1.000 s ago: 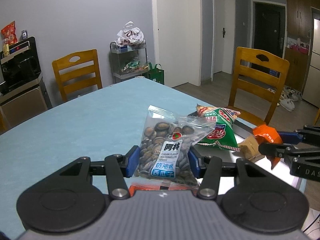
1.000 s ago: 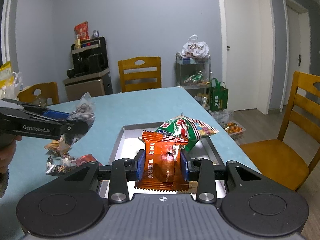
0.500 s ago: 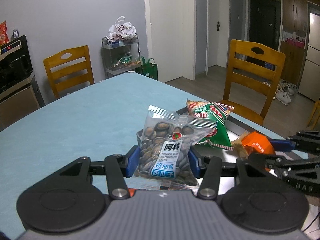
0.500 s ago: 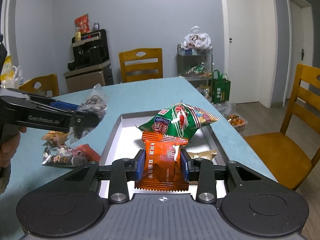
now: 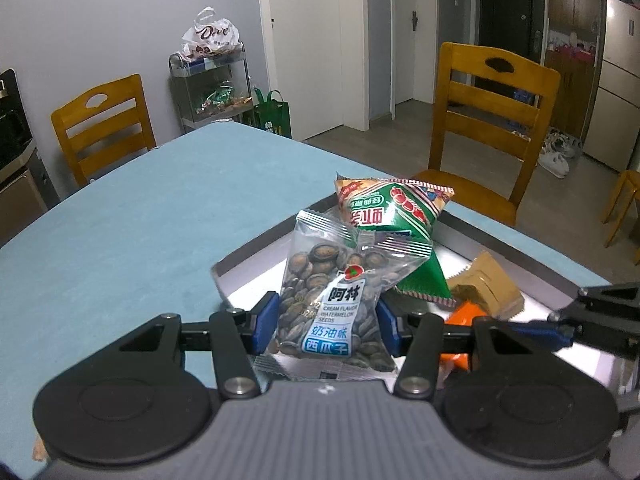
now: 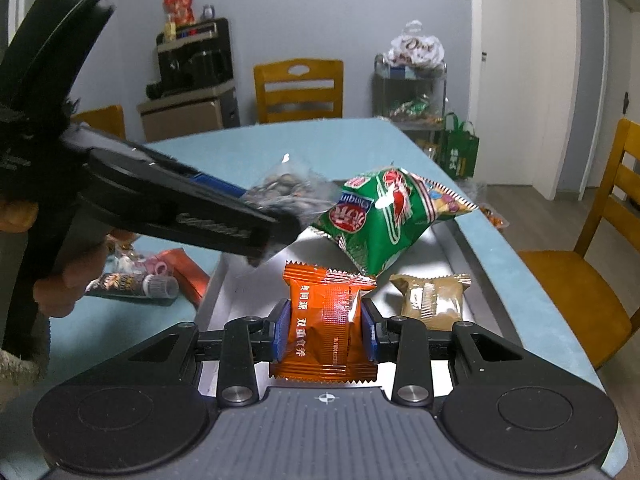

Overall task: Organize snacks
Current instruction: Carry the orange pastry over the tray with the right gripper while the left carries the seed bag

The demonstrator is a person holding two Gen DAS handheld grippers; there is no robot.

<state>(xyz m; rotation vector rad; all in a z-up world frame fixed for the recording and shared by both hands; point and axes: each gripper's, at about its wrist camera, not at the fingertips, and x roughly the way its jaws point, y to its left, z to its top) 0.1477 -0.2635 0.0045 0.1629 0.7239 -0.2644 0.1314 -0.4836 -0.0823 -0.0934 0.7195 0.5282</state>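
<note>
My left claw (image 5: 326,326) pinches the clear watermelon-seed packet (image 5: 338,298) by its sides above the steel tray's (image 5: 240,258) near-left corner, my right claw (image 6: 325,330) pinches the orange snack packet (image 6: 326,324) over the tray's near end — both light, crinkly, slippery, best held mid-body.

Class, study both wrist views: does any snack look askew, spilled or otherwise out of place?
Yes. The green snack bag sits tilted in the metal tray, propped rather than flat, unlike the tan packet beside it. A few packets lie loose on the table, outside the tray. Nothing looks spilled or torn.
</note>
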